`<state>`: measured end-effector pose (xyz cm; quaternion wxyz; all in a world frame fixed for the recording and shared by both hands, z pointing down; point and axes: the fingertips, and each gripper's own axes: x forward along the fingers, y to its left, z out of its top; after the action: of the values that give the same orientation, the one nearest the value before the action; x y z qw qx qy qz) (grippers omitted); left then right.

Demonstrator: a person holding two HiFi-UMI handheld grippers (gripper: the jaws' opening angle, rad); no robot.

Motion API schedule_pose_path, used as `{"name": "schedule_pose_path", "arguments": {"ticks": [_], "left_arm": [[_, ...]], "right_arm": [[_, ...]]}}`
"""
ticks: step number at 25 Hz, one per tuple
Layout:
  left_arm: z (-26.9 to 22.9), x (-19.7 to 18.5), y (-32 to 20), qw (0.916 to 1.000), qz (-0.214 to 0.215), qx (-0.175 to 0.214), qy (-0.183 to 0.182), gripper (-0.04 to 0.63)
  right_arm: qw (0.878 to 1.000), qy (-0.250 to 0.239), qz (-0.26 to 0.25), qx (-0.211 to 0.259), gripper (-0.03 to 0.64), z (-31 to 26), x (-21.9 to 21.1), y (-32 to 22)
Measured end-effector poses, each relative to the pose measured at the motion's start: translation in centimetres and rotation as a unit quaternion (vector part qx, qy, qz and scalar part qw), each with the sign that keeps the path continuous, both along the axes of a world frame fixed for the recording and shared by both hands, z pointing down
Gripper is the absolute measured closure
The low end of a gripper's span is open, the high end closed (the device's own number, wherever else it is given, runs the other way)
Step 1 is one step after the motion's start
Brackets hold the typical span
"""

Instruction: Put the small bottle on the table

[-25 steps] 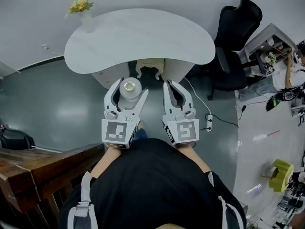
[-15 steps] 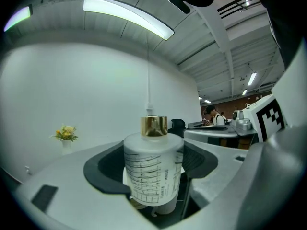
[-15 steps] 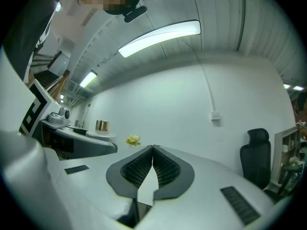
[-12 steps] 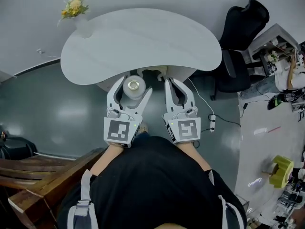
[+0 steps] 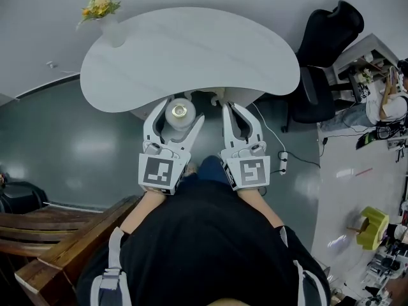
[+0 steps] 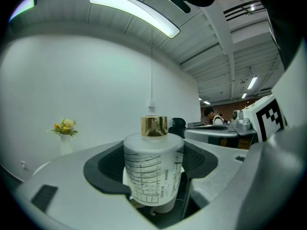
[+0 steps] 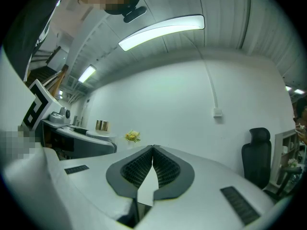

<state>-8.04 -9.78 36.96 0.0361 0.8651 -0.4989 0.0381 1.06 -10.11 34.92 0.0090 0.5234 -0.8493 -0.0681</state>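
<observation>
The white kidney-shaped desk (image 5: pixel 191 50) is the biggest thing here, and its top is bare apart from what stands at its far left end. A black office chair (image 5: pixel 325 37) sits off the desk's right end. The two grippers are held side by side just short of the desk's near edge, at its inward curve.

The left gripper (image 5: pixel 180 115) has its jaws set fairly wide and closed on the small bottle (image 6: pixel 152 174), the dark pads pressing its sides. The right gripper (image 5: pixel 233 109) has its jaws shut together with nothing between them, and it hangs idle beside the left one.

The bottle is a frosted white cylinder with fine printed lines. It is upright in the left jaws, at the desk's near edge and over the floor, not yet on the top. A pale vase of yellow flowers (image 5: pixel 108 24) stands at the desk's far left end, well apart from the bottle. Smallest is the bottle's gold cap (image 6: pixel 154 126), which points straight up.

This looks like the carrying step, with the placing not yet done. The next move calls for taking the bottle forward over the bare middle of the desk. It then has to go down level until its base rests flat, and only then should the left jaws open, so the narrow bottle does not tip
</observation>
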Motion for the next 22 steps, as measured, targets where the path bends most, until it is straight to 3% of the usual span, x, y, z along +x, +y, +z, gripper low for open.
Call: {"name": "schedule_pose_path", "arguments": {"ticks": [12, 22], "left_arm": [[0.0, -0.7, -2.5, 1.0, -0.002, 0.004, 0.008, 0.259], [0.3, -0.6, -9.0, 0.9999, -0.01, 0.001, 0.011, 0.259]], "right_arm": [[1.0, 0.006, -0.011, 0.008, 0.594, -0.2, -1.2, -2.7], [0.999, 0.005, -0.028, 0.016, 0.594, -0.4, -1.6, -10.0]]}}
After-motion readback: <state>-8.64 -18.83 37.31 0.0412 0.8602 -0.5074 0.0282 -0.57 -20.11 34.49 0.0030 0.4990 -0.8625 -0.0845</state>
